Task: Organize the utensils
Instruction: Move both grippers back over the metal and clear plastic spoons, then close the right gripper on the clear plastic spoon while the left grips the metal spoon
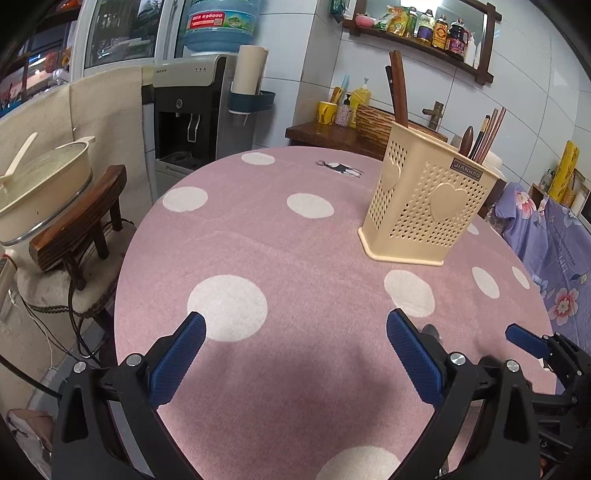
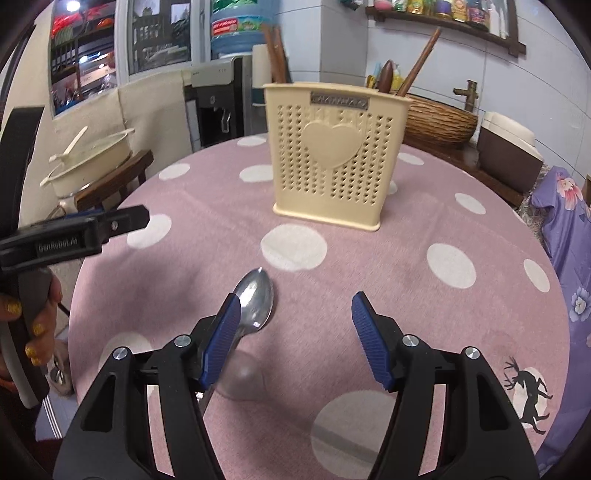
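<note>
Both grippers, left (image 1: 295,332) and right (image 2: 291,314), gape empty; holder (image 2: 328,155), upper centre, awaits the lower-centre spoon (image 2: 255,302).

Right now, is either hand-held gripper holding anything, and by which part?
Nothing held. Left hand-held gripper is open over bare cloth. Right hand-held gripper is open; the spoon lies on the table against its left finger, unclamped.

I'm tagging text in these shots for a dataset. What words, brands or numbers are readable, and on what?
"JIANHAO": plate on the cream utensil holder; blurred in the right wrist view.
"GenRobot.AI": body of the left hand-held gripper.
"96000": red label on the water bottle; the characters before it are too small.
Brand on the water dispenser: too small.
Labels on the shelf bottles: unreadable.
</note>
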A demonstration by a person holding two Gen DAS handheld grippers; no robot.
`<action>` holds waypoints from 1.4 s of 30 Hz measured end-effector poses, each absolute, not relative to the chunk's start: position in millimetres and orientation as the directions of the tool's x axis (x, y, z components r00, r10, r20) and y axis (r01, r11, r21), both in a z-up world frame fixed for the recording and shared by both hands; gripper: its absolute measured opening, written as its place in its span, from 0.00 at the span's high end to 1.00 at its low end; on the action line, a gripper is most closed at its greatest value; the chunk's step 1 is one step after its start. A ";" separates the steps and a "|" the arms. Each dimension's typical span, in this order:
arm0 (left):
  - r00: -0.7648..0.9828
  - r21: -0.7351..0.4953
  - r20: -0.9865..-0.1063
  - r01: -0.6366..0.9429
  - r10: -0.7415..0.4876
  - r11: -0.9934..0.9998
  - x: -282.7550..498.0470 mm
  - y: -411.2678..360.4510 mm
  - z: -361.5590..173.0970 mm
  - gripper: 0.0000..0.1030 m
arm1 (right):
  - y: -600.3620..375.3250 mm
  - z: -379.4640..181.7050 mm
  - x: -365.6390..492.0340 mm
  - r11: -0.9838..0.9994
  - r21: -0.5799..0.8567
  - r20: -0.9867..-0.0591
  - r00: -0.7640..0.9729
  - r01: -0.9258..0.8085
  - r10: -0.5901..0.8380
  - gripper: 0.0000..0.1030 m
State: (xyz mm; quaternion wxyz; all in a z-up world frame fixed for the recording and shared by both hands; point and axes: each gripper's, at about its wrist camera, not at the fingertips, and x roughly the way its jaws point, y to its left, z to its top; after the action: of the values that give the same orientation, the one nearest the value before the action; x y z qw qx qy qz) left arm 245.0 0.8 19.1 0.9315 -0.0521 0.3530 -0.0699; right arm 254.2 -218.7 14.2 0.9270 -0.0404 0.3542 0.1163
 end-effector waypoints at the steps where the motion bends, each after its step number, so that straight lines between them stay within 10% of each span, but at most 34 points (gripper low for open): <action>1: 0.740 -0.146 -0.651 0.093 -0.167 0.985 244.3 1.0 18.2 0.06 | -217.4 12.8 254.1 0.965 0.007 -0.670 0.715 -0.261 0.199 0.39; 22: 0.717 -0.165 -0.668 0.118 -0.199 0.979 239.8 -4.9 13.7 0.06 | -216.3 -21.0 241.7 0.838 -0.029 -0.809 0.506 -0.545 0.300 0.41; 42: 0.703 -0.168 -0.681 0.123 -0.205 0.978 240.6 -16.3 10.3 0.06 | -286.6 -16.9 328.0 0.999 0.031 -0.821 0.569 -0.020 0.037 0.56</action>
State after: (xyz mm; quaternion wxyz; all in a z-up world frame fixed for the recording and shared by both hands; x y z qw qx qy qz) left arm 240.6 -16.3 10.3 0.9211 -0.0548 0.3751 -0.0891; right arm 328.0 -286.6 -16.9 0.8857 0.0090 0.4638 0.0159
